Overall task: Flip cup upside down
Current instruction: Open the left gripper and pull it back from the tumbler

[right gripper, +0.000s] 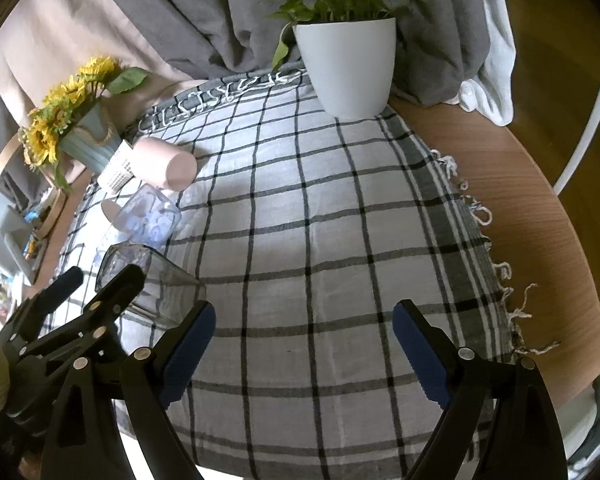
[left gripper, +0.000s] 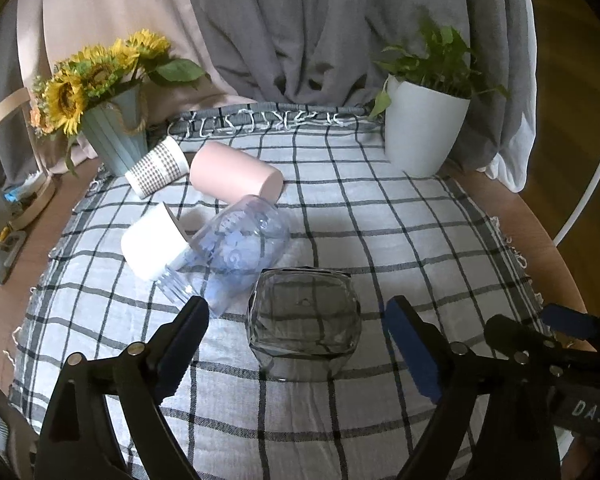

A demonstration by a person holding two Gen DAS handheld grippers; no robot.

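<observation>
A smoky grey faceted glass cup (left gripper: pixel 305 322) stands on the checked cloth (left gripper: pixel 380 220), seemingly base up. My left gripper (left gripper: pixel 298 316) is open, its fingers either side of the cup and not touching it. In the right wrist view the same glass (right gripper: pixel 156 288) sits at the left, beside the left gripper's fingers (right gripper: pixel 116 292). My right gripper (right gripper: pixel 304 320) is open and empty over bare cloth to the right of the glass.
Behind the glass lie a clear blue-patterned cup (left gripper: pixel 240 248), a white cup (left gripper: pixel 152 242), a pink cup (left gripper: pixel 236 176) and a patterned paper cup (left gripper: pixel 158 168). A sunflower vase (left gripper: pixel 112 128) stands back left, a white plant pot (left gripper: pixel 424 128) back right. Bare wooden table (right gripper: pixel 540 220) at right.
</observation>
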